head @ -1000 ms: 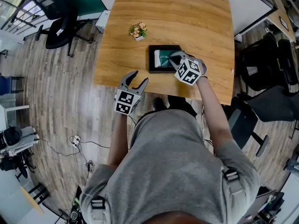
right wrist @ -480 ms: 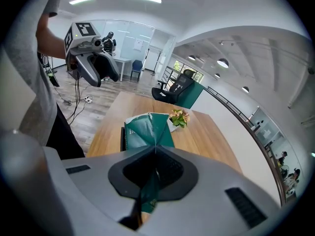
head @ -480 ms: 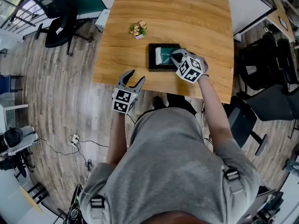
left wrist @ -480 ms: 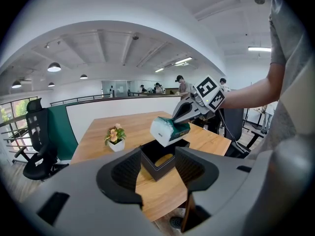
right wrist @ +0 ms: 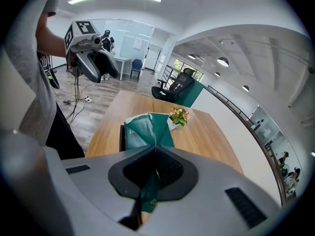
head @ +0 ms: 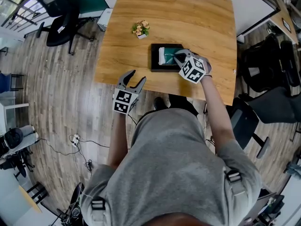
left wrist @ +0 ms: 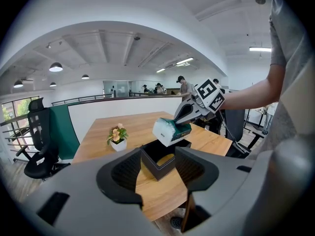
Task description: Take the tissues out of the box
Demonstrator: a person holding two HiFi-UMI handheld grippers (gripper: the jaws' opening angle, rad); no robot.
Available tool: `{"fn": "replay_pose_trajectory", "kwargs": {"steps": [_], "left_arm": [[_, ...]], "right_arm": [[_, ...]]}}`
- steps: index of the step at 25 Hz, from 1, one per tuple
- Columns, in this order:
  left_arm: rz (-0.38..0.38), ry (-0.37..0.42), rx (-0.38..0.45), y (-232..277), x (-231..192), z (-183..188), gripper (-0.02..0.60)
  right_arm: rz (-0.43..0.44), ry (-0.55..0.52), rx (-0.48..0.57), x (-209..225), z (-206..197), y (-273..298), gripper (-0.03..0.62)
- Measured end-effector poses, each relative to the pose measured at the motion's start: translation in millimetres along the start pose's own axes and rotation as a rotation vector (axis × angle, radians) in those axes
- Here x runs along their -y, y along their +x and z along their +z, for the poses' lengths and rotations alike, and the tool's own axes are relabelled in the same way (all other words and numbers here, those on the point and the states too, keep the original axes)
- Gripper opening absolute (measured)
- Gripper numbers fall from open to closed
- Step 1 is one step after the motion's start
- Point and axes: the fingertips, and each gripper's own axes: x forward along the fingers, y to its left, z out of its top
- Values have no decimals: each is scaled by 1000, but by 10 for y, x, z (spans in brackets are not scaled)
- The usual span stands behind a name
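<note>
Here the fingers [right wrist: 174, 173] of the right gripper [right wrist: 155, 149] are closed on the green wrapper of the tissue pack [right wrist: 147, 129], pinching a fold of it. The pack hangs tilted from that pinch, just above the black box [head: 157, 68], which stands at the centre of the table [head: 188, 18].

The left gripper [head: 136, 77] is at lower left, off the table's near edge. Its fingers [left wrist: 123, 178] are spread with nothing between them.

Progress, as judged: the lift is largely made. The pack seems clear of the box rim, but it has yet to be carried aside and set down.

Differences between views:
- The left gripper view alone shows the gap between the tissue pack [left wrist: 170, 131] and the box [left wrist: 157, 163], along with part of the box's interior, where no second pack can be seen.
- The head view shows the pack [head: 165, 56] overlapping the box and cannot settle its height.
- The right gripper view alone shows the pinch itself.
- A small flower pot [head: 140, 30] stands apart toward the upper left.
</note>
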Motion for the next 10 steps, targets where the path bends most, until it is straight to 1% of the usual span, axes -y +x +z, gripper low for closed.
{"fn": "replay_pose_trajectory", "kwargs": {"steps": [4, 10], "left_arm": [[13, 14, -2, 3, -55, -41, 230], [0, -9, -4, 15, -58, 14, 230]], "right_arm": [[2, 7, 0, -3, -6, 26, 6], [3, 7, 3, 15, 33, 62, 6]]}}
